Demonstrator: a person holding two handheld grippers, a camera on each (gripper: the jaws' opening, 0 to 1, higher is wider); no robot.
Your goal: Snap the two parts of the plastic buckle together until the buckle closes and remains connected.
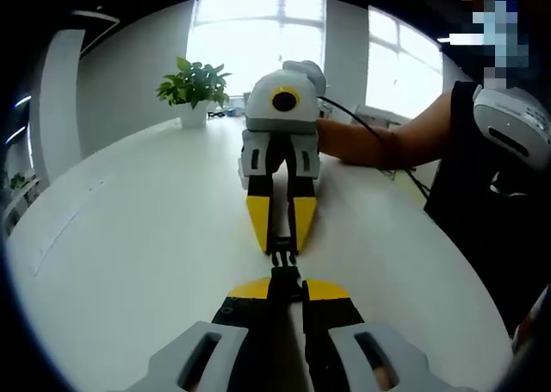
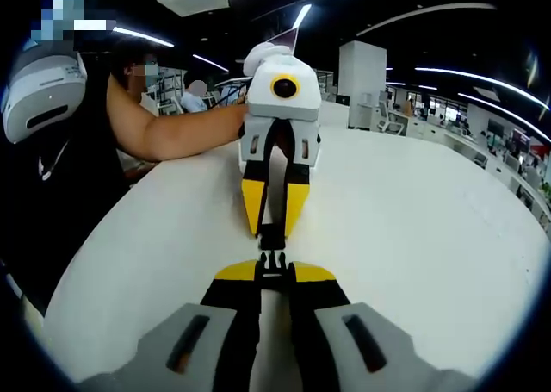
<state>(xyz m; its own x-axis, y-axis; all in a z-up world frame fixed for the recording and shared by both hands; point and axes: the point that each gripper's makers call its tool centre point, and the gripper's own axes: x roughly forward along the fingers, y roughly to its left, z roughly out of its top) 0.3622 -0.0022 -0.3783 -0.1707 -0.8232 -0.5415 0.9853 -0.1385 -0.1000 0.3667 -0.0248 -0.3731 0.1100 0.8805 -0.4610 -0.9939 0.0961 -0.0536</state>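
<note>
Over the white table (image 1: 129, 237), two sets of tongs face each other tip to tip with the black plastic buckle between them.

From the left gripper view, the left tongs (image 1: 283, 287) are pinched tight on one buckle half (image 1: 284, 276), and the right tongs (image 1: 281, 237) come in from the far side, also squeezed onto their piece (image 1: 281, 254). The two halves look pushed up against each other just above the tabletop, though I can't tell if they're fully clicked. A potted plant (image 1: 193, 90) sits at the far edge by the windows, and a person's forearm (image 1: 379, 142) rests on the table behind the right tongs.
</note>
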